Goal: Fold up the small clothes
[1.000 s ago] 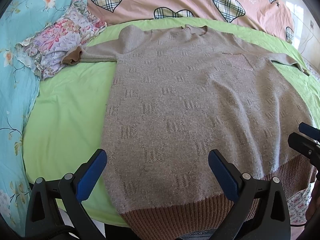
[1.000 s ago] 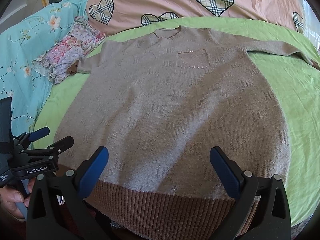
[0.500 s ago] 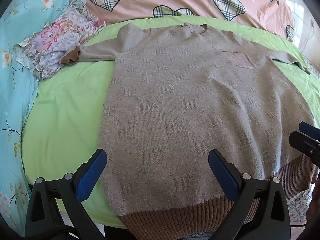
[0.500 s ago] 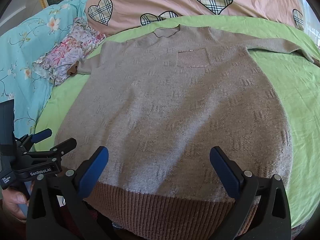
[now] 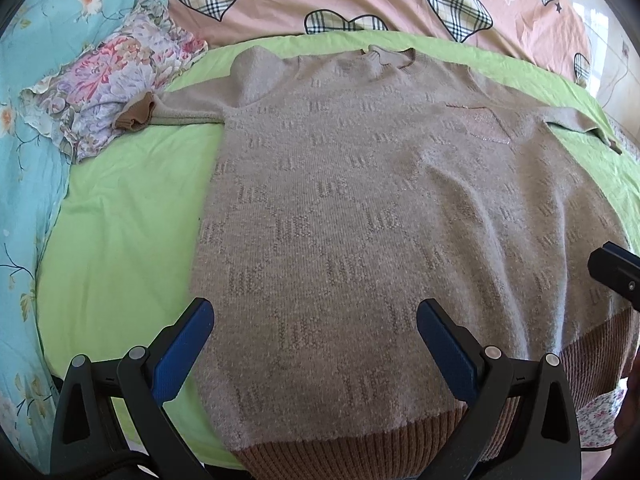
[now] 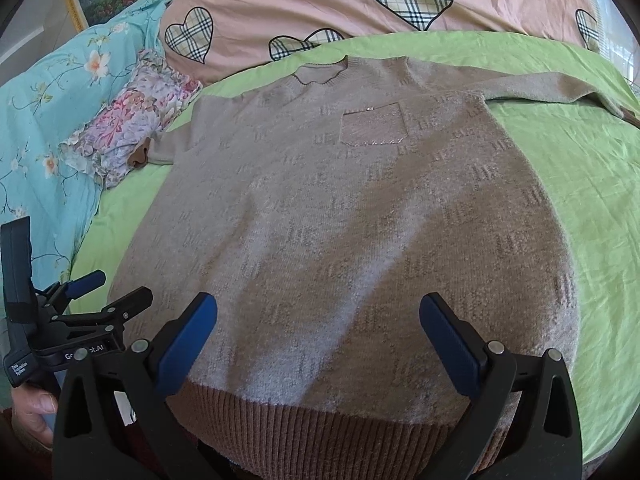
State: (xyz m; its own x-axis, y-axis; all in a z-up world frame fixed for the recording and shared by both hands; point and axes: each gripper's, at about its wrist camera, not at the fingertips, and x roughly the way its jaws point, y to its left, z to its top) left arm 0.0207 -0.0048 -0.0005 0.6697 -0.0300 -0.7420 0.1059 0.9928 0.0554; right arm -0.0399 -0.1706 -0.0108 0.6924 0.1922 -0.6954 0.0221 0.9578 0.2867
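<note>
Sweater (image 5: pixel 360 220) lies spread flat, front up, on the green sheet (image 5: pixel 120 240) of the bed, its brown ribbed hem (image 6: pixel 320 420) nearest both tools. Left tool (image 5: pixel 312 344) hovers with blue fingers (image 5: pixel 184 344) wide apart, holding nothing, over the hem's left part. Right tool (image 6: pixel 318 340) is likewise spread and empty above the hem. At 10 o'clock, a floral cloth (image 5: pixel 116 80) lies under the left cuff (image 5: pixel 134 114); pink heart-print bedding (image 6: pixel 360 4) lies at 12.

A taupe knit sweater (image 5: pixel 360 216) with brown ribbed hem lies flat, front up, sleeves spread, on the green sheet (image 5: pixel 120 220).
</note>
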